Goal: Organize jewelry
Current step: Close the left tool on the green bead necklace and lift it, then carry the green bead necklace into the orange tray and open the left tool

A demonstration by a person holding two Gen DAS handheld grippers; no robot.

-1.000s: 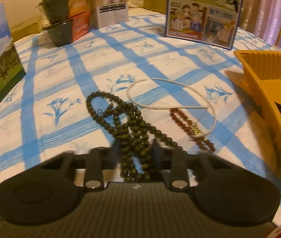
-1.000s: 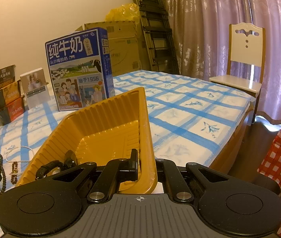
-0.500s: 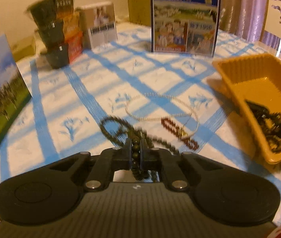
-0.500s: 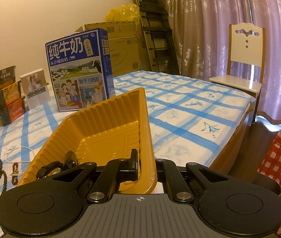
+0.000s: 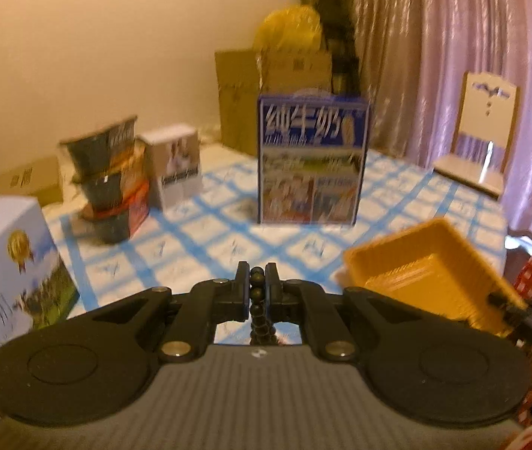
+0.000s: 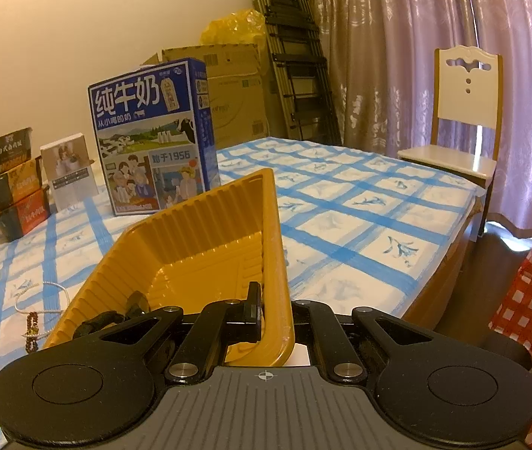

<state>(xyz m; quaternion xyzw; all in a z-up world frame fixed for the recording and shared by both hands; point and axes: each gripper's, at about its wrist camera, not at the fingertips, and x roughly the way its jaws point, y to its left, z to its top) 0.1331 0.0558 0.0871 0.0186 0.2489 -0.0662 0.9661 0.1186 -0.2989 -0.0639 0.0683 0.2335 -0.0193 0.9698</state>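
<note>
2 grippers: left gripper [image 5: 255, 289] jaws pinch the beads [image 5: 256, 292] above the desk [image 5: 209, 240]; right gripper [image 6: 275, 309] jaws clamp the tray [image 6: 206, 247] wall. Lower beads slowly into the tray, avoiding snags.

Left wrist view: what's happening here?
The left gripper is shut on a dark bead necklace, held above the checked tablecloth. The right gripper clamps the rim of the yellow tray, which holds some dark jewelry. A pearl strand and a red bead bracelet lie on the cloth beside the tray.
</note>
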